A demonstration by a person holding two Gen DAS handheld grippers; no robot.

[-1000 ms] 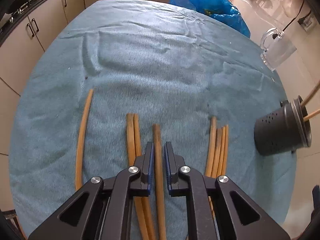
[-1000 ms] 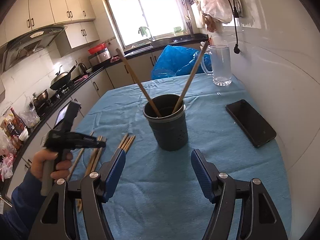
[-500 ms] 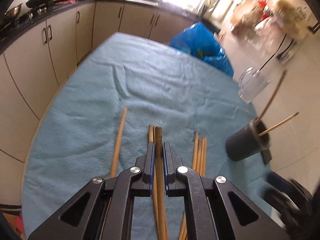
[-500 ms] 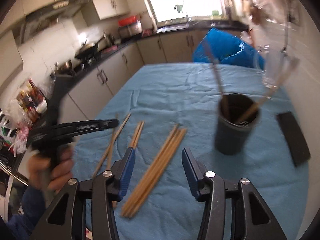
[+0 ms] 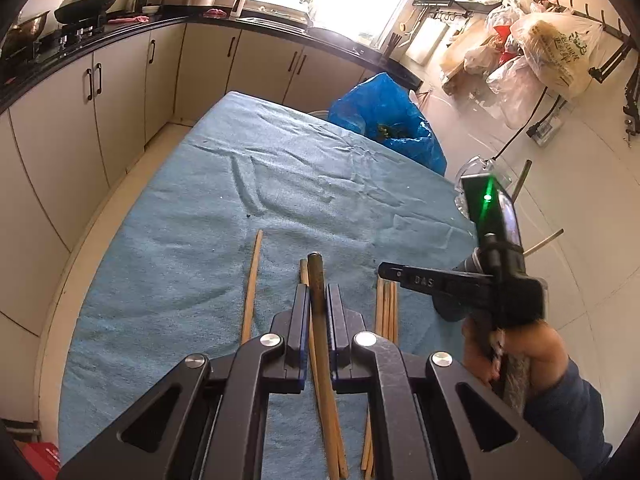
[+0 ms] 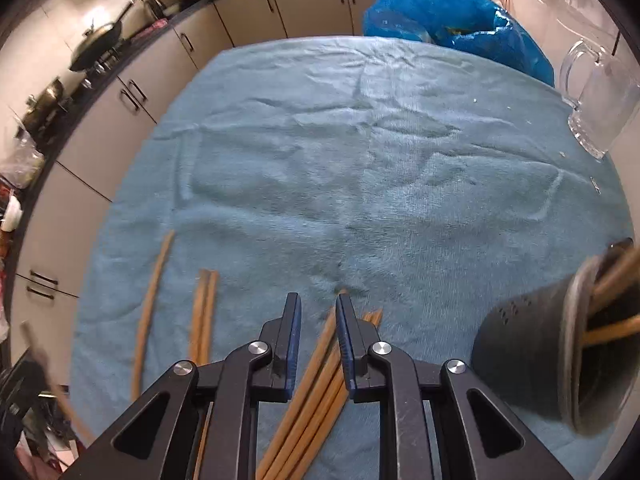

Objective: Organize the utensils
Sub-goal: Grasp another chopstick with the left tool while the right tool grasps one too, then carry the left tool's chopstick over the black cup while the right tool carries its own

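My left gripper (image 5: pixel 318 294) is shut on a dark-tipped wooden chopstick (image 5: pixel 316 276), held off the blue towel (image 5: pixel 280 200). On the towel lie a single chopstick (image 5: pixel 252 284), a pair (image 5: pixel 303 270) and a bundle (image 5: pixel 386 308). My right gripper (image 6: pixel 318 312) points down over that bundle of chopsticks (image 6: pixel 316 392). Its jaws are closing, with the bundle's leftmost stick between them and a gap left beside it. The dark perforated holder (image 6: pixel 520 360) stands at the right with two chopsticks (image 6: pixel 612 330) in it. In the left wrist view a hand (image 5: pixel 516 344) carries the right gripper (image 5: pixel 384 269).
A glass mug (image 6: pixel 596 108) stands at the towel's far right and a blue plastic bag (image 6: pixel 452 12) lies beyond the far edge. Kitchen cabinets (image 5: pixel 120 92) run along the left. The single chopstick (image 6: pixel 152 308) and the pair (image 6: pixel 204 316) lie left of the bundle.
My left gripper has risen with its chopstick, tilting the view up toward the kitchen. My right gripper has swung left from the holder down onto the bundle, its jaws narrowing.
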